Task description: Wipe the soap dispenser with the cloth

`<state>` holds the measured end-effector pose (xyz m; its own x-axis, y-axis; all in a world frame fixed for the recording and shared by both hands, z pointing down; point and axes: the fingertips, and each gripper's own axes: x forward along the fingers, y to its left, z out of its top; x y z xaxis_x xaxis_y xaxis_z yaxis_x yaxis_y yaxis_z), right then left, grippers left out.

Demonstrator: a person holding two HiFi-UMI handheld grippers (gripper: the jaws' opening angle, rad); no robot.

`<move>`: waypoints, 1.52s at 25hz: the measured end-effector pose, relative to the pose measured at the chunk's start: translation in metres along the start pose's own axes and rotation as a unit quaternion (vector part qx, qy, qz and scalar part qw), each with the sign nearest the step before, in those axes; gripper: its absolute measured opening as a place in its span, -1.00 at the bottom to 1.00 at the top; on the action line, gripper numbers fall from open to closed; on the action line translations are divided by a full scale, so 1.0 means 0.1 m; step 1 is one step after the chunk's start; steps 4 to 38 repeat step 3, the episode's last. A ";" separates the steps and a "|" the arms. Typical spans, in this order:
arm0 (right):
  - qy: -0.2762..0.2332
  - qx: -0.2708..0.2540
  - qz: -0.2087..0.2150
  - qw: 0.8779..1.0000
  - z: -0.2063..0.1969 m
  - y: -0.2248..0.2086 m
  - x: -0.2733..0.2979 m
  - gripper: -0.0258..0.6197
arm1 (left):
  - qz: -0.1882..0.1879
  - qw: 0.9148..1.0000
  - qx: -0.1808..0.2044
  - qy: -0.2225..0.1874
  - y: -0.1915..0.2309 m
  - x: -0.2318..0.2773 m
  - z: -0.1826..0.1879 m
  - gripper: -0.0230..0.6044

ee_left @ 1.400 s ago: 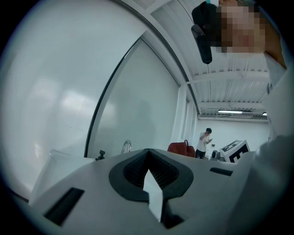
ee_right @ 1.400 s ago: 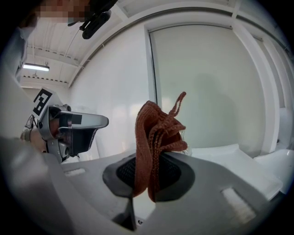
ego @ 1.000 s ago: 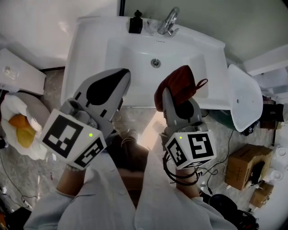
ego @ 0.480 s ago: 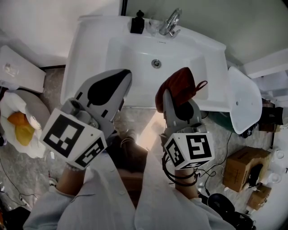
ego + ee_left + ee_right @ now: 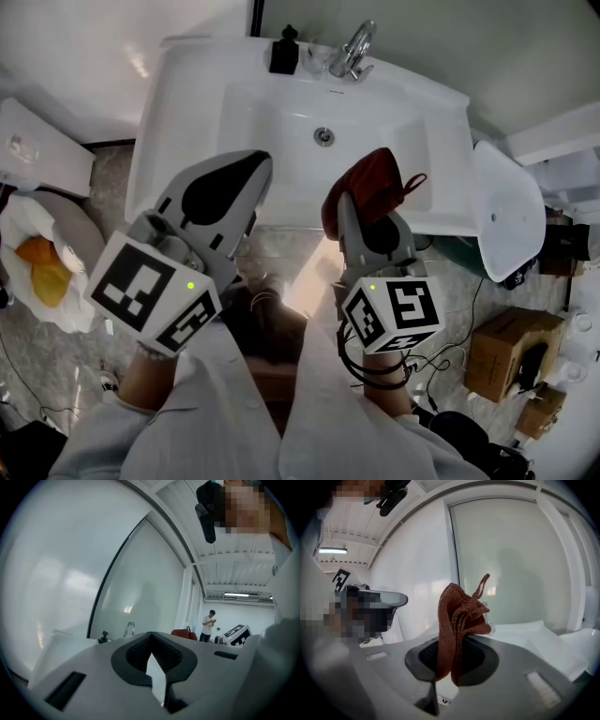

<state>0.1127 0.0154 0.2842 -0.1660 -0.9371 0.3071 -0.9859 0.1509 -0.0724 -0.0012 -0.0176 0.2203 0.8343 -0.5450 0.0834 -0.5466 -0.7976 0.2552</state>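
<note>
Head view: one soap dispenser [image 5: 283,49] standing at sink [image 5: 187,112] back rim, just left of faucet [image 5: 351,47]. One cloth [image 5: 373,183] sticking out of right claw [image 5: 361,202] over sink front edge.

Left gripper view: left claw [image 5: 151,639] pressing shut, holding nothing; dispenser standing upright.

Right gripper view: right claw clenching cloth, long axis running out along jaws, loop pointing away.

Head view: above, facing steeply down onto the sink [image 5: 187,112] at middle distance. Left gripper view: low behind the left gripper [image 5: 152,644], tilted up at wall and ceiling. Right gripper view: likewise behind the right gripper [image 5: 450,648], very near the cloth [image 5: 457,620]. Shared by all three: faucet [image 5: 352,47], cloth.
</note>
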 end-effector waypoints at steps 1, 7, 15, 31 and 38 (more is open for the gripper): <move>0.000 0.000 0.000 1.000 0.00 -0.01 0.00 -0.75 | 0.000 1.000 0.000 0.000 0.00 0.00 0.00 -0.91; 0.001 -0.001 -0.001 1.000 0.01 -0.02 -0.01 -0.75 | 0.000 1.000 0.000 0.000 -0.01 0.01 0.01 -0.91; 0.001 -0.001 -0.001 1.000 0.01 -0.02 -0.01 -0.75 | 0.000 1.000 0.000 0.000 -0.01 0.01 0.01 -0.91; 0.001 -0.001 -0.001 1.000 0.01 -0.02 -0.01 -0.75 | 0.000 1.000 0.000 0.000 -0.01 0.01 0.01 -0.91; 0.001 -0.001 -0.001 1.000 0.01 -0.02 -0.01 -0.75 | 0.000 1.000 0.000 0.000 -0.01 0.01 0.01 -0.91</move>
